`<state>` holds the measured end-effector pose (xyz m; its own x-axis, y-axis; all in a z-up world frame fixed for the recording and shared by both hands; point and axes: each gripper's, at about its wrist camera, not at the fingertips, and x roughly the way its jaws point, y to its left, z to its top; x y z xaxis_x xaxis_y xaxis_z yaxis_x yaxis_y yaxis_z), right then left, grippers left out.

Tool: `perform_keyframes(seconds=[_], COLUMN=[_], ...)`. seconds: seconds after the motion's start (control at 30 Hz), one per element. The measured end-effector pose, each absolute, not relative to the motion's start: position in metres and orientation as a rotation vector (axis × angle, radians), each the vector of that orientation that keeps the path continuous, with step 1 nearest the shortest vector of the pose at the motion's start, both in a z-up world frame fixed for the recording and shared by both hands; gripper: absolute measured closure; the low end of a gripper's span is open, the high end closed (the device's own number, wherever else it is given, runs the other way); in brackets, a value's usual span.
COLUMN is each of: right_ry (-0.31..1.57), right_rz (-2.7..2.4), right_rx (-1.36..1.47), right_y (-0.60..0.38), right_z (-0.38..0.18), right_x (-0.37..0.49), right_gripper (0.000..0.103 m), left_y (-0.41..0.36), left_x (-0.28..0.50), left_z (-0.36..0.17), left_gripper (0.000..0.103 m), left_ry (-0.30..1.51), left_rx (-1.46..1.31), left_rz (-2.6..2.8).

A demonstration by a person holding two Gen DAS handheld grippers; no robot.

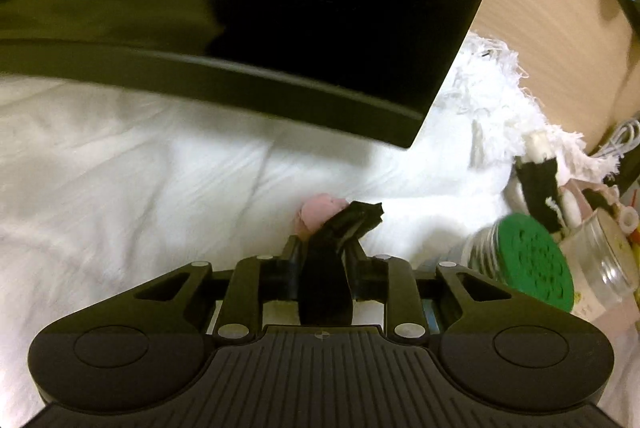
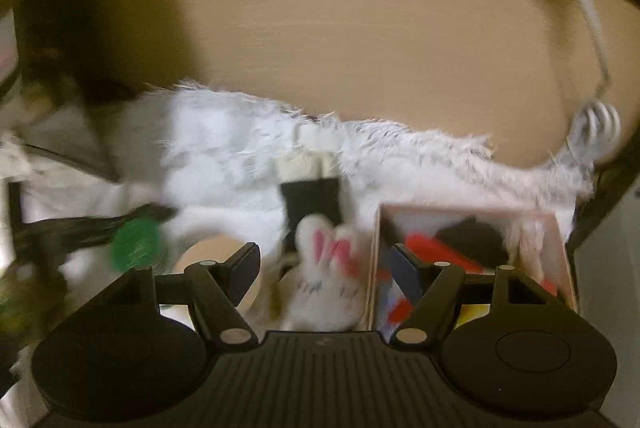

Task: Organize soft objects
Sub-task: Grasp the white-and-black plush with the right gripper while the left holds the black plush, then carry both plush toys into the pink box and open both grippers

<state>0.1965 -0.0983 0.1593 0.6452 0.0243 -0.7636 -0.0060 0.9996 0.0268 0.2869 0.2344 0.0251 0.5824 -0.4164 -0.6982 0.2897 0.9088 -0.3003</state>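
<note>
My left gripper (image 1: 325,248) is shut on a black strip of fabric (image 1: 344,224) and holds it over the white bedding (image 1: 120,167); a small pink soft item (image 1: 318,209) lies just beyond the tips. My right gripper (image 2: 324,264) is open and empty. A white plush bunny with pink ears (image 2: 330,268) sits between its fingers, touching neither. A black-and-white sock (image 2: 310,187) lies just beyond the bunny and also shows in the left wrist view (image 1: 538,183). The right wrist view is blurred.
A black monitor (image 1: 240,7) hangs over the bedding. A fringed white fluffy blanket (image 2: 240,135) lies along a wooden desk (image 2: 340,27). A jar with a green lid (image 1: 532,264) and a clear container (image 1: 608,260) stand at right. A pink box (image 2: 472,211) holds red and black items.
</note>
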Motion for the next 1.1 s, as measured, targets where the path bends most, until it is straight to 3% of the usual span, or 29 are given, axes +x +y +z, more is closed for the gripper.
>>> perform_keyframes(seconds=[0.4, 0.43, 0.47, 0.57, 0.7, 0.87, 1.1], right_ry=[1.167, 1.187, 1.201, 1.211, 1.141, 0.984, 0.752], right_rz=[-0.046, -0.045, -0.050, -0.054, -0.022, 0.034, 0.030], right_rx=[-0.111, -0.129, -0.147, -0.153, -0.081, -0.042, -0.056], right_y=[-0.059, -0.057, -0.056, -0.060, -0.071, -0.082, -0.100], right_z=[0.068, 0.061, 0.056, 0.055, 0.091, 0.164, 0.265], right_x=[0.337, 0.341, 0.343, 0.337, 0.306, 0.252, 0.183], right_gripper=[0.033, 0.038, 0.058, 0.076, 0.083, 0.085, 0.085], left_y=[0.288, 0.292, 0.294, 0.305, 0.310, 0.298, 0.217], left_x=[0.219, 0.217, 0.215, 0.209, 0.199, 0.195, 0.195], left_z=[0.046, 0.046, 0.047, 0.052, 0.068, 0.112, 0.200], left_gripper=[0.077, 0.077, 0.077, 0.077, 0.077, 0.077, 0.077], left_ry=[0.856, 0.859, 0.861, 0.853, 0.820, 0.744, 0.590], left_rx=[-0.250, -0.254, -0.255, -0.275, -0.264, -0.261, -0.197], left_rz=[-0.337, -0.329, -0.320, -0.301, -0.288, -0.330, -0.561])
